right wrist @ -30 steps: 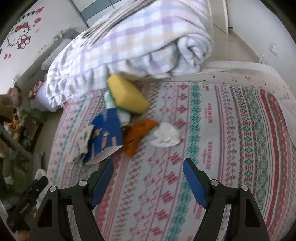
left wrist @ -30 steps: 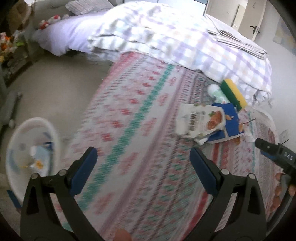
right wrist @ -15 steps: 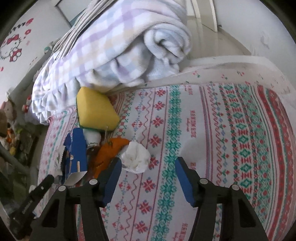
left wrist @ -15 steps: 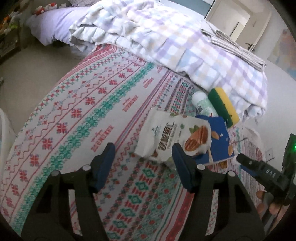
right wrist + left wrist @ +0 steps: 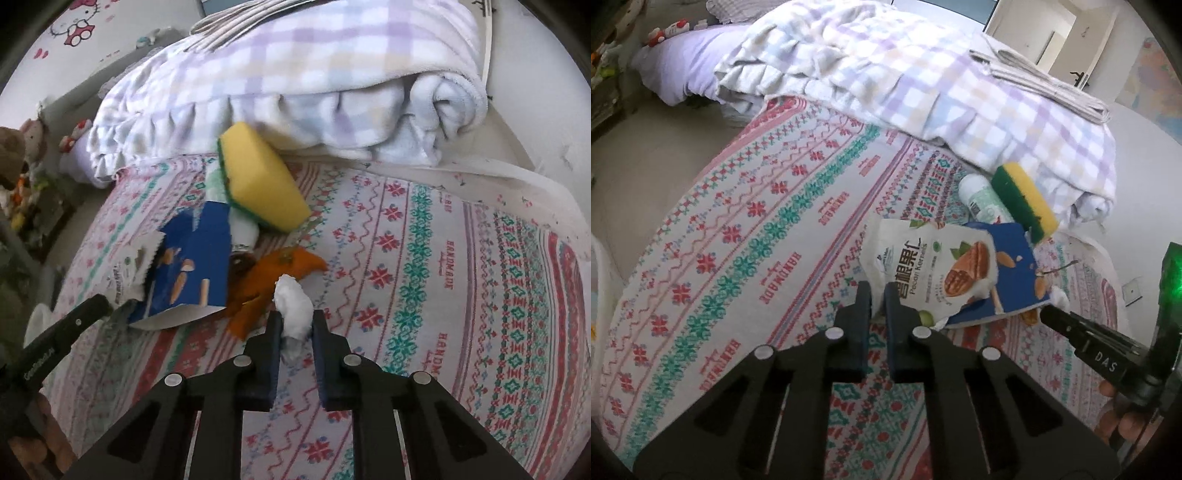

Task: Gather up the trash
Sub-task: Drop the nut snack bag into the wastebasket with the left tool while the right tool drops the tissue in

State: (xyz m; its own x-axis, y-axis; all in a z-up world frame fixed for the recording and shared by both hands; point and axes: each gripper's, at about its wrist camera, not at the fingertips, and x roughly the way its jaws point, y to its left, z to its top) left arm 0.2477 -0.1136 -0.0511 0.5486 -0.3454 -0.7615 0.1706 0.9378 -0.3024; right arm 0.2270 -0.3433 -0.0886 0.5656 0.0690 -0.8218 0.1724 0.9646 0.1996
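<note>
A white pecan snack bag [image 5: 923,262] lies on the patterned bedspread [image 5: 768,236], on top of a blue snack bag [image 5: 1015,273]. My left gripper [image 5: 878,295] is shut on the white bag's near corner. My right gripper [image 5: 297,325] is shut on a crumpled white tissue [image 5: 293,306]. Beside the tissue lie an orange wrapper [image 5: 280,269] and the blue bag [image 5: 195,266]. A yellow-green sponge [image 5: 258,177] and a white-green bottle [image 5: 982,199] lie behind them.
A folded checked blanket [image 5: 923,85] lies across the bed behind the trash. A white bin rim [image 5: 598,254] shows at the far left on the floor. The other gripper's black handle [image 5: 1089,350] sticks in from the right. Toys [image 5: 22,155] stand by the wall.
Both grippers moved forward and closed: the left onto the white bag's corner, the right onto the tissue. A second ago both were wide open and farther back.
</note>
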